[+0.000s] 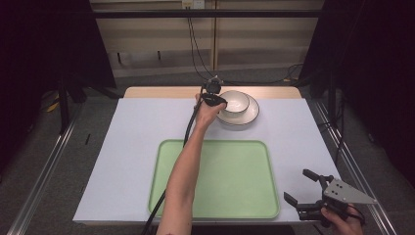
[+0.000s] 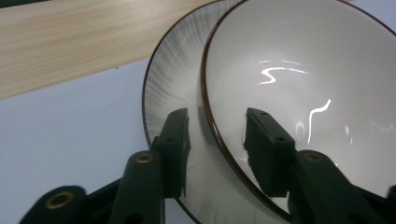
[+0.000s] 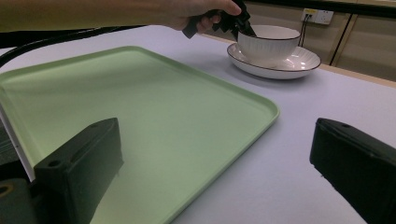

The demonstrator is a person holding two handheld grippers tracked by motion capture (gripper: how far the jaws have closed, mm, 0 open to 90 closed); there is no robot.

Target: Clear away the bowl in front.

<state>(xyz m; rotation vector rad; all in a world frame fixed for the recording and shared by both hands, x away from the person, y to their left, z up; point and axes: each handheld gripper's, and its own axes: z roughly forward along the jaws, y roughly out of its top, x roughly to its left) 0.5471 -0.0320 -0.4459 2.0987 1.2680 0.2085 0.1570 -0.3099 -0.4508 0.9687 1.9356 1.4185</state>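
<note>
Here the left arm stretches far forward over the tray [image 1: 244,196], wrist bent, with the left tongs [image 1: 219,102] set at the near-left rim of the bowl [image 1: 236,101]. In the left gripper view those tongs [image 2: 217,135] straddle the bowl's [image 2: 299,93] wall: one jaw stands inside the bowl, the other outside over the plate [image 2: 173,84], with the dark rim running between them. A gap shows on both sides of the wall, so the tongs are not clenched on it; they are partly closed around the rim without pressing. The bowl sits in the plate [image 1: 250,115], which lies on the desk [image 1: 132,147] beyond the tray and right under the left tongs. The right tongs [image 1: 299,188] rest low at the near right corner of the desk, held in the right hand [image 1: 342,220], jaws spread wide and released, with nothing between them. From the right gripper view, the tray [image 3: 140,107] lies just ahead of the right tongs [image 3: 215,154], and the bowl [image 3: 268,44] and plate [image 3: 280,63] stand well beyond it, with the left hand [image 3: 196,14] at the bowl's rim. The forearm crosses the tray's left part and covers it there. The hand and tongs hide the near-left rim of the bowl in the high view, and the plate's right side is cut off in the left gripper view.
</note>
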